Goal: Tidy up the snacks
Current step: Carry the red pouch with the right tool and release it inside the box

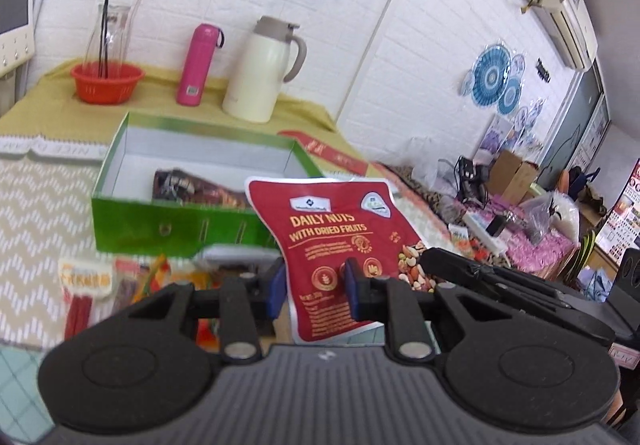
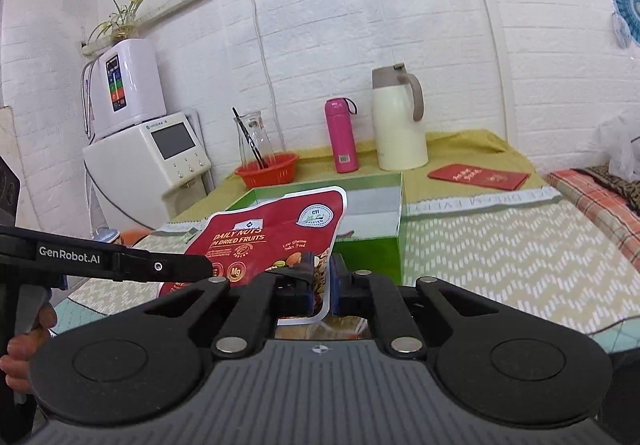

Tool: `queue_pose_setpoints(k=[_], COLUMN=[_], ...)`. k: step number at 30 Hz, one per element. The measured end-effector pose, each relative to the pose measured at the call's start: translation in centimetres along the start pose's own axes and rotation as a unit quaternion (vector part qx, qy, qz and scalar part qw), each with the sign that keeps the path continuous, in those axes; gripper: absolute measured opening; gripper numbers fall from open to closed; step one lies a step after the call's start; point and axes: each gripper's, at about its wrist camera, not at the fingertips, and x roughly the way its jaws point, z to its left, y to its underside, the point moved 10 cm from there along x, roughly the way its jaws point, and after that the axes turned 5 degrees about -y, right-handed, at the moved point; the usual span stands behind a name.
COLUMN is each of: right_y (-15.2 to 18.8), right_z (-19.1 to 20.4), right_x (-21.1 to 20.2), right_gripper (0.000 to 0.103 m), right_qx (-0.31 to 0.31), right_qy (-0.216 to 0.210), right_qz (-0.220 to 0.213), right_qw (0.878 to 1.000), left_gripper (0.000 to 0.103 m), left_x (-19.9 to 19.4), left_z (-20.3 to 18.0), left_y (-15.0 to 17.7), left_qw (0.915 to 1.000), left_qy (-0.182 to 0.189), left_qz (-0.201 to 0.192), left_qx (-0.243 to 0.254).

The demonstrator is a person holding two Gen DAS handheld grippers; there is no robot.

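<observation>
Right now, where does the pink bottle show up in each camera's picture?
Left wrist view: pink bottle stands upper left of centre, left of the cream jug.
Right wrist view: pink bottle stands just right of centre, again left of the cream jug.
Shared landmark: the green box in front.

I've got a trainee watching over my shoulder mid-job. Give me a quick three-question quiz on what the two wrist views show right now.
1. True or false: both the left gripper and the right gripper are shut on the red Daily Nuts pouch.
2. What already lies inside the open green box? A) a pink bottle B) a dark snack packet C) nothing
3. Fill in: the cream thermos jug stands beside the ____ bottle.

Key: 1 true. 2 B, the dark snack packet. 3 pink, the pink bottle.
</observation>
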Motion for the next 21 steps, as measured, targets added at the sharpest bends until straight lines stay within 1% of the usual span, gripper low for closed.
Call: queue_pose_setpoints(k=[3,8,10,15,18,21], right_y=[-1.9,-3.1,-3.2,-3.2,-3.2,-2.9], right_z=[-0.4,-1.8,-2.6,-4.5,-5.4,-6.2], right_x=[1.4,4.5,5.9,9.2,11.0,12.6], right_gripper=[0.016,0.016,0.016,0.016,0.016,0.016], right_qx=[-0.01,-0.005,0.0,0.02,0.025,0.028], right_qy=[0.003,0.01,0.016,0.023,0.024,0.026], right_qz=[-0.012,-0.002,0.002,0.016,0.027,0.04], right_qw=[1.0,1.0,1.0,0.999,0.999,0.998], left_gripper=[0.02,0.02,0.02,0.02,0.02,0.02], left_x=[1.3,4.4,6.3,10.5,12.4,14.1], left_z=[0.4,1.4,2.0,4.0,5.1,5.8], left_y=[-2.5,-5.3,-5.9,-6.3,-6.8,-7.0], left_qw=[0.9999,0.9999,0.9999,0.9987,0.9976,0.9969], left_qy=[0.002,0.0,-0.006,-0.015,-0.014,-0.019], left_qz=[-0.007,-0.002,0.01,0.039,0.049,0.059], left_qx=[-0.01,-0.013,-0.012,-0.03,-0.046,-0.049])
